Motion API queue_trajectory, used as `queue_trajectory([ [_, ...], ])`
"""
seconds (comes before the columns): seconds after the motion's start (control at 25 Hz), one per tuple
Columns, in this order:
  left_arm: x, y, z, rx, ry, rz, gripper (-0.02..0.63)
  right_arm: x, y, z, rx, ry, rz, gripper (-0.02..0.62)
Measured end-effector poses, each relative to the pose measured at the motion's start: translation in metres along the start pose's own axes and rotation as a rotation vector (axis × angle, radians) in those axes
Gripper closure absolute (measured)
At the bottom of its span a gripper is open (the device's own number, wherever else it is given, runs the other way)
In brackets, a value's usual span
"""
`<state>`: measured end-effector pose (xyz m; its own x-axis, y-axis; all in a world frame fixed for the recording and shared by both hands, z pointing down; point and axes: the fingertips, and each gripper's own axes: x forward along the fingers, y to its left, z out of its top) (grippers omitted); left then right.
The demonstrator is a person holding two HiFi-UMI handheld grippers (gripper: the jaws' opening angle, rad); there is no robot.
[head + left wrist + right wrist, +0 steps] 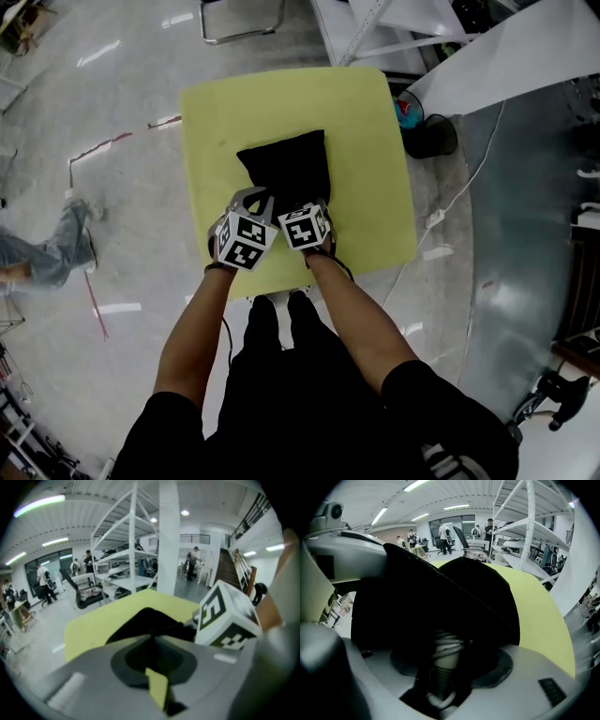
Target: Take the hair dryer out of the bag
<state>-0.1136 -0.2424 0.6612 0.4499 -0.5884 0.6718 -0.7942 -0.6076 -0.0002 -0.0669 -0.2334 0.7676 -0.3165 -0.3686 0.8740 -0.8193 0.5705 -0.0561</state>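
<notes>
A black cloth bag (286,164) lies on the yellow-green table (366,122), with both grippers at its near end. My left gripper (258,195) is shut, and in the right gripper view the bag's edge (440,573) stretches up to it, so it pinches the bag's rim. In the left gripper view its closed jaws (152,637) point at the bag (145,620). My right gripper (450,651) is open wide inside the bag's mouth. Between its jaws lies the hair dryer's pale ribbed cord end (445,656) with coiled white cord. The dryer's body is hidden in the dark.
The table's near edge (309,272) is right under my hands. A person's legs (47,248) are on the floor at the left. A black bin (431,136) and a white cable (459,192) lie right of the table. White shelving (136,550) stands beyond it.
</notes>
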Motion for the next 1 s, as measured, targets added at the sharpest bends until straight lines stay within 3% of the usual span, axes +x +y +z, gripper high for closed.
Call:
queue_trajectory([
  [0.2, -0.002, -0.003, -0.004, -0.011, 0.001, 0.024, 0.591, -0.002, -0.003, 0.001, 0.015, -0.013, 0.004, 0.365],
  [0.68, -0.015, -0.022, -0.008, 0.037, -0.012, 0.073, 0.591, -0.049, -0.001, -0.013, -0.006, -0.036, 0.150, 0.377],
  [1.0, -0.034, -0.044, -0.015, -0.006, -0.054, 0.085, 0.589, -0.063, 0.005, -0.028, -0.006, -0.092, 0.150, 0.380],
])
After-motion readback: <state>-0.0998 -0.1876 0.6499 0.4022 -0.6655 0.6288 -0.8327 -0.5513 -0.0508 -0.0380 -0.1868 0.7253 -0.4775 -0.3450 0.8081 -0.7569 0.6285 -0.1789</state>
